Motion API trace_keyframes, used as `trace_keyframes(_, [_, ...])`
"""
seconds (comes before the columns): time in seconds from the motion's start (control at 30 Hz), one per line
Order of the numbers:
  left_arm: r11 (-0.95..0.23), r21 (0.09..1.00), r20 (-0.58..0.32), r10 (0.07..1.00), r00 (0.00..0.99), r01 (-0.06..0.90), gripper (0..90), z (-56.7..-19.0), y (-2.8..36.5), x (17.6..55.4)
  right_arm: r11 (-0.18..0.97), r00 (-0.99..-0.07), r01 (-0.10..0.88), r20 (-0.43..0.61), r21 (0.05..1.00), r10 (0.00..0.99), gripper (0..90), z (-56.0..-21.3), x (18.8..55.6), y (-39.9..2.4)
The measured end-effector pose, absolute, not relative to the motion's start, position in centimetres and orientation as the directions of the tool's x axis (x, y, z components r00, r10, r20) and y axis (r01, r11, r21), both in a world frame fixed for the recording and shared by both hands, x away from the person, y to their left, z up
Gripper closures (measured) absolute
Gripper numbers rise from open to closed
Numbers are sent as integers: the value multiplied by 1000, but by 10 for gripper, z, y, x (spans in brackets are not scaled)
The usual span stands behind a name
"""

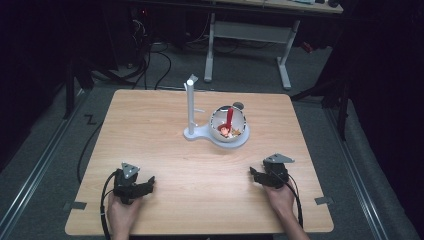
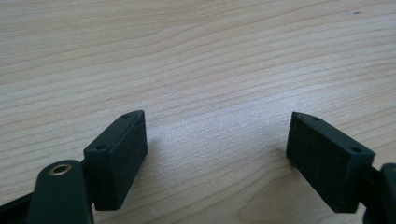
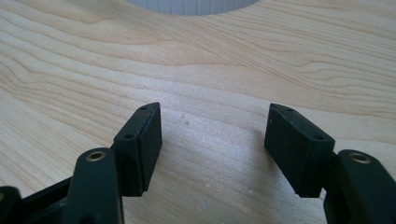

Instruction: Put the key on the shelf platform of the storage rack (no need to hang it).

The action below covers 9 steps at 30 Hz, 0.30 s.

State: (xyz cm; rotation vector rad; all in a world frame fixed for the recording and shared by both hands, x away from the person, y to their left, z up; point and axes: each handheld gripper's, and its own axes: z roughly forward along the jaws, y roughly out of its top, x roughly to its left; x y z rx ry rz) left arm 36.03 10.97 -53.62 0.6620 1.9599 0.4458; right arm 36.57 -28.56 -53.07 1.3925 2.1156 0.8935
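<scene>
I hold one claw in each hand, low near my edge of the tabletop [image 1: 165, 125]. My left claw [image 1: 150, 183] is wide open with nothing in it. In the left gripper view I see bare wood between its jaws. My right claw [image 1: 253, 174] is open too, about half way, and it holds nothing. In the right gripper view there is wood between its jaws, and a bit of a white base at the top.

The thing I am going for sits in the middle of the tabletop, well apart from both claws. It is a shiny round bowl [image 1: 229, 124] with something red and small bits inside. I cannot tell what they are. The bowl is right next to a white stand [image 1: 191, 109] with a tall post, on that stand's flat foot.

I think I am only at the start, getting ready to reach. Next I should move my right claw forward to the bowl, since it is nearer. I must keep its jaws open enough to fit the rim, and go slow so I do not bump the post.
</scene>
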Motion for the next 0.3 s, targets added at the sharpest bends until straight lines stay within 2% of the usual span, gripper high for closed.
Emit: trace_keyframes(0.3, [787, 561, -693, 617, -373, 258, 208, -536, 110, 360, 280, -389, 628, -19, 726, 921, 368, -531, 366, -286])
